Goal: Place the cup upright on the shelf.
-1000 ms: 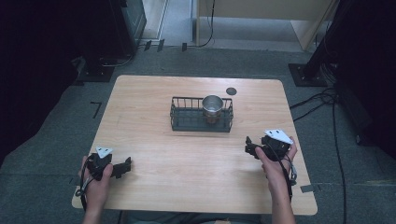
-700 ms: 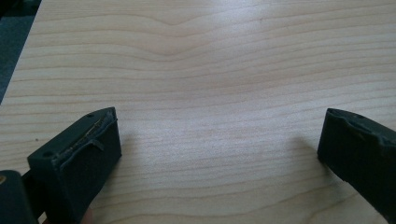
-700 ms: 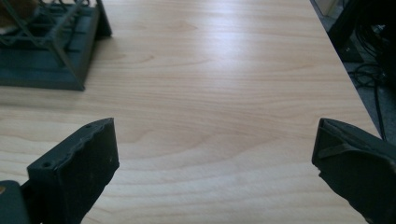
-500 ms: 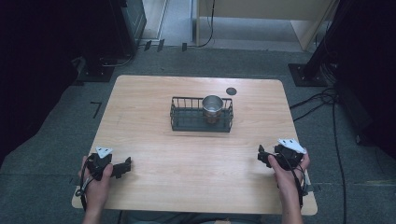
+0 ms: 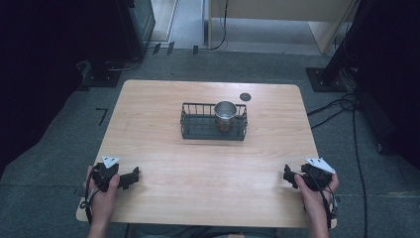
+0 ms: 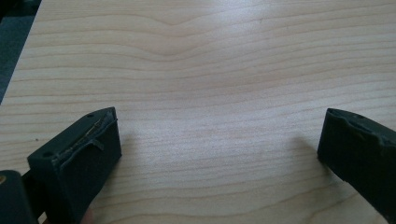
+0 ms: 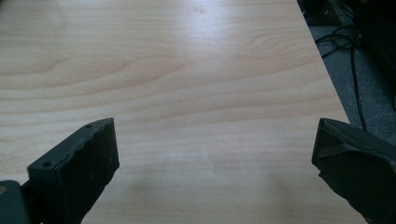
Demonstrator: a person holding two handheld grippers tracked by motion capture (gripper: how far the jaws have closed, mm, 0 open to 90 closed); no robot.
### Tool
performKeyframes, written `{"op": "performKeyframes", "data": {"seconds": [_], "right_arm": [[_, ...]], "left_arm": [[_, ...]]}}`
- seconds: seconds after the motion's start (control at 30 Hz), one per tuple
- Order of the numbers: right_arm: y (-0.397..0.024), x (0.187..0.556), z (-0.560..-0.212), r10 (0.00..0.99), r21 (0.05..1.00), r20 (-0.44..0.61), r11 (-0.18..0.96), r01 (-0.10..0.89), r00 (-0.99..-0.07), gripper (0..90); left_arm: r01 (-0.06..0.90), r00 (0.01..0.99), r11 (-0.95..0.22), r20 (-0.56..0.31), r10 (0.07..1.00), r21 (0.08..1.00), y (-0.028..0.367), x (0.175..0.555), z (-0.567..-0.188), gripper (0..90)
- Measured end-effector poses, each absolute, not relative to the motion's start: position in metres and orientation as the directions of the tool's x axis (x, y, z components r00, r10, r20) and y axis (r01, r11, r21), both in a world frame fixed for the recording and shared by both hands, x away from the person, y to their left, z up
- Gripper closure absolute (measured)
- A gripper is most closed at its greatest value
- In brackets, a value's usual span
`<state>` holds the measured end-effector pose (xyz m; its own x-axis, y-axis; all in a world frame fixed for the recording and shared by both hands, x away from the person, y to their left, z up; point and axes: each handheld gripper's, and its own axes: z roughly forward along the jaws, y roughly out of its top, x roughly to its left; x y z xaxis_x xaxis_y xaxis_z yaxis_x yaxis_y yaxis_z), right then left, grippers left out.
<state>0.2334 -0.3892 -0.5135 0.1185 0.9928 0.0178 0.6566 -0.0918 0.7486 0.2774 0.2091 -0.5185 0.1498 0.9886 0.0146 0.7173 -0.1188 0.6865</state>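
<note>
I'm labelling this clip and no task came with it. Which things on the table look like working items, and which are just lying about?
Likely part of the job:
- wire basket, mid-table
- metal cup standing in its right end
- left gripper and right gripper, both open, near the front edge

Just lying about:
- dark round disc behind the basket
- cables on the floor

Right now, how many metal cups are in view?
1. The shiny round metal cup stands inside the black wire basket, at its right end, mid-table. Nothing suggests another is hidden.

A lab or studio: black equipment stands (image 5: 331,69), floor cables (image 5: 341,106), grey carpet (image 5: 59,124).
</note>
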Motion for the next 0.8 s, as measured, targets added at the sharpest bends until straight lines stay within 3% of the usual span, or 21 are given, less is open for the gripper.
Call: {"op": "performKeyframes", "data": {"seconds": [0.8], "right_arm": [[-0.393, 0.208, -0.528, 0.996, 0.714, 0.029, -0.077, 0.696, 0.081, 0.1]], "left_arm": [[0.717, 0.149, -0.118, 0.014, 0.989, 0.687, 0.209, 0.277, -0.519, 0.0]]}}
